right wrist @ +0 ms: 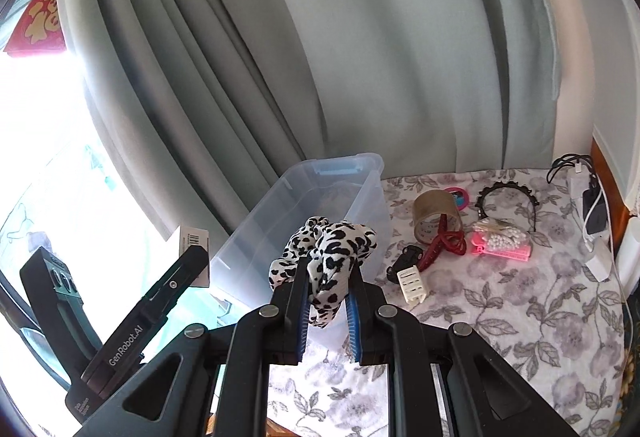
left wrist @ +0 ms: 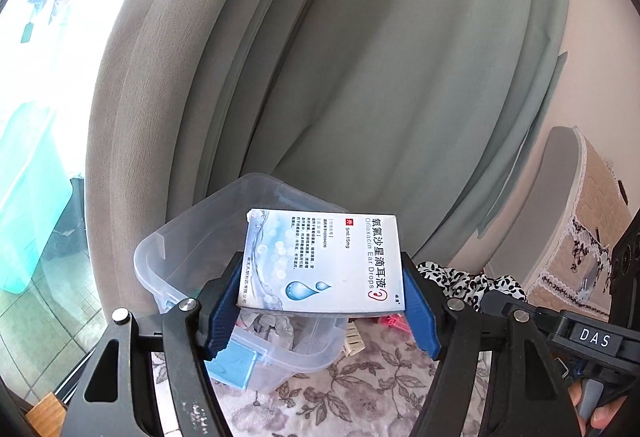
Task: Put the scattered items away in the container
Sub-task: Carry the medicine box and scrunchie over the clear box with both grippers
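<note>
Both claws were loaded and hanging right by the tub

The left claw [left wrist: 322, 301] was clamped across the flat sides of a white and blue cardboard ear-drops box [left wrist: 324, 261], held just above the clear plastic storage container [left wrist: 200, 233], which already had some stuff in it. That box looked light and stiff but crushable, so gripping the broad faces seemed sensible. The right claw [right wrist: 328, 311] was pinched shut on a black and white spotted fabric scrunchie [right wrist: 328, 253], near the container's [right wrist: 320, 193] rim. It's soft and floppy, so it needed a bunched-up grab. A brown tape roll [right wrist: 437, 215], red hair clip [right wrist: 440, 247], pink cotton-swab pack [right wrist: 502, 243] and black headband [right wrist: 508, 197] lay on the floral-cloth bench [right wrist: 520, 309].
</note>
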### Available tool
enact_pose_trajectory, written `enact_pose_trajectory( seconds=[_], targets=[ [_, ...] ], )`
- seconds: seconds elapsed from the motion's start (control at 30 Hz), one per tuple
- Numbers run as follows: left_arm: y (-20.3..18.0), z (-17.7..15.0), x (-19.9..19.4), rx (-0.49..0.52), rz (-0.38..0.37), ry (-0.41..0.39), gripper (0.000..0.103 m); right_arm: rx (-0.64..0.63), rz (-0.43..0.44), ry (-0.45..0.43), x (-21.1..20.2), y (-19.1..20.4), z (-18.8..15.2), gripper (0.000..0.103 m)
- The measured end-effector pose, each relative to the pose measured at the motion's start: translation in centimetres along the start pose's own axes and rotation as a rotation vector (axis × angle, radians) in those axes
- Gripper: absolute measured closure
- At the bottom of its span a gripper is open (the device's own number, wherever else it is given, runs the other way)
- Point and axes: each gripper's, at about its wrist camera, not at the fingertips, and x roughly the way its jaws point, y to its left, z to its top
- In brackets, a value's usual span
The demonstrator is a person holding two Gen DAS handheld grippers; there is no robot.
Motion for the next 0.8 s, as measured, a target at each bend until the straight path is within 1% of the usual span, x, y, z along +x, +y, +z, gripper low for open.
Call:
enact_pose_trajectory(
  seconds=[0.37, 0.8],
  targets=[
    [4.5, -0.5, 2.3, -0.067, 0.051, 0.033, 0.03, -0.061, 0.039, 0.09, 5.8, 2.9, 0.1, 0.086],
    [6.7, -1.7, 5.4, -0.086, 0.059, 0.083, 0.03, -0.086, 0.048, 0.18, 11.1, 3.5, -0.2, 0.086]
  ],
)
